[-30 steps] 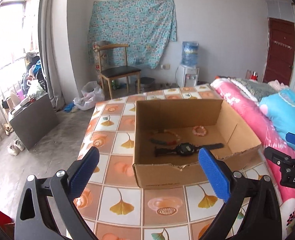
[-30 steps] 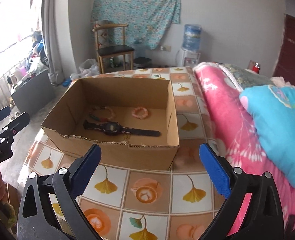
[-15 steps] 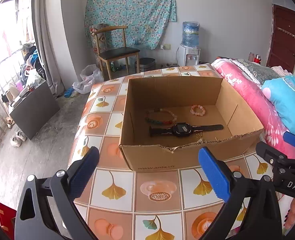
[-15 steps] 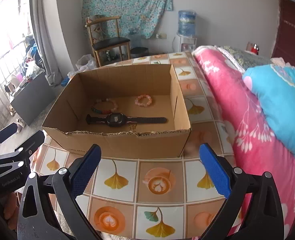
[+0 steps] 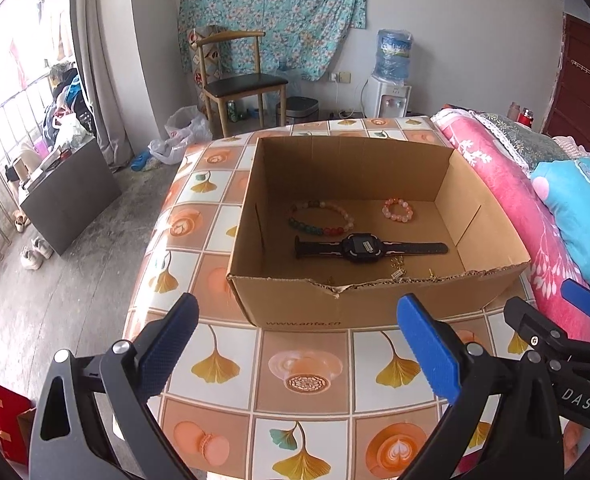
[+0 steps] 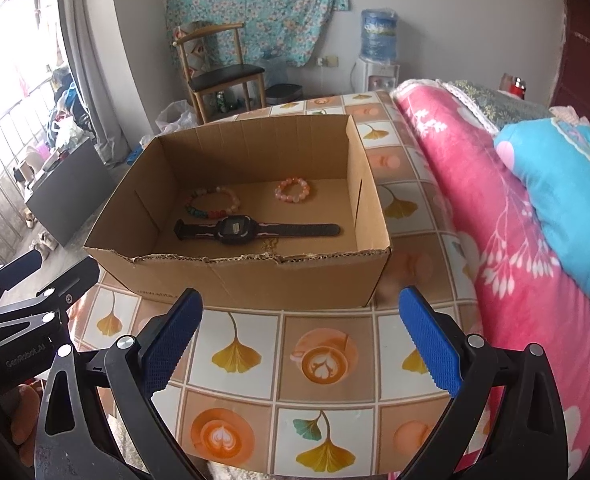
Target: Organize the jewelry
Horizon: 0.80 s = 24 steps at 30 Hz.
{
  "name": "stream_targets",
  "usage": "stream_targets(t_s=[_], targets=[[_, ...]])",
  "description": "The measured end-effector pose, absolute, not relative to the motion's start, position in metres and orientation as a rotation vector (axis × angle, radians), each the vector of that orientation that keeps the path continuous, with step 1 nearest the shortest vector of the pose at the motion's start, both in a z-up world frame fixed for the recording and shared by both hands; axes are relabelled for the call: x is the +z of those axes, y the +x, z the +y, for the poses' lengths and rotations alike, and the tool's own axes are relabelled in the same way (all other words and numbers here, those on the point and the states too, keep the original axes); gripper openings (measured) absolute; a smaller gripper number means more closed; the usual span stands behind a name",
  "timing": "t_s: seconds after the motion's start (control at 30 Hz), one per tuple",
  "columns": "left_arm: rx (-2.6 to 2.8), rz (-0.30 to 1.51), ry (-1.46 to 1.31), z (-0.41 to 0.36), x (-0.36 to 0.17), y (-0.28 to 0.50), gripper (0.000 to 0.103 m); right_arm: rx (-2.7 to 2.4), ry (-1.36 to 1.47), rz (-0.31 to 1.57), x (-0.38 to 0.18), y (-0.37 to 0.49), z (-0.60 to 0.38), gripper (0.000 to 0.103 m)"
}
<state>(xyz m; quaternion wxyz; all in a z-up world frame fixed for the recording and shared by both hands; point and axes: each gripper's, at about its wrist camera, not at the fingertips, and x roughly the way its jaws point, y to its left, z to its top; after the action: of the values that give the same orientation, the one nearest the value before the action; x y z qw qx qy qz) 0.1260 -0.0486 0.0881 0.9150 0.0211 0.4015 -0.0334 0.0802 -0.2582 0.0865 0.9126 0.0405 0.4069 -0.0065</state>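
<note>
The left hand-held gripper hangs above the near end of the table, its blue pads spread wide with nothing between them. The right hand-held gripper hangs beside it over the same end, also spread wide and empty. Each shows in the other's view: the right one at the right edge of the left camera, the left one at the left edge of the right camera.

Just past both sets of fingertips stands an open cardboard box on the patterned tablecloth, its near wall torn along the top edge. Inside, on the floor of the box, lies a black watch stretched out flat, strap ends pointing left and right. Behind it to the left is a bracelet of mixed beads, close to the watch's strap. Well apart to the right, near the back wall, lies a smaller pink bracelet. Some small gold pieces lie between the watch and the near wall; they are too small to identify.

A pink blanket and a blue pillow lie along the table's right side. Behind the table stand a chair and a water dispenser.
</note>
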Motion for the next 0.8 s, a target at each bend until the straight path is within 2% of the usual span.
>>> stream_targets(t_s=[0.8], targets=[[-0.089, 0.885, -0.004, -0.039, 0.08, 0.135, 0.098, -0.014, 0.079, 0.848, 0.087, 0.081, -0.256, 0.095]])
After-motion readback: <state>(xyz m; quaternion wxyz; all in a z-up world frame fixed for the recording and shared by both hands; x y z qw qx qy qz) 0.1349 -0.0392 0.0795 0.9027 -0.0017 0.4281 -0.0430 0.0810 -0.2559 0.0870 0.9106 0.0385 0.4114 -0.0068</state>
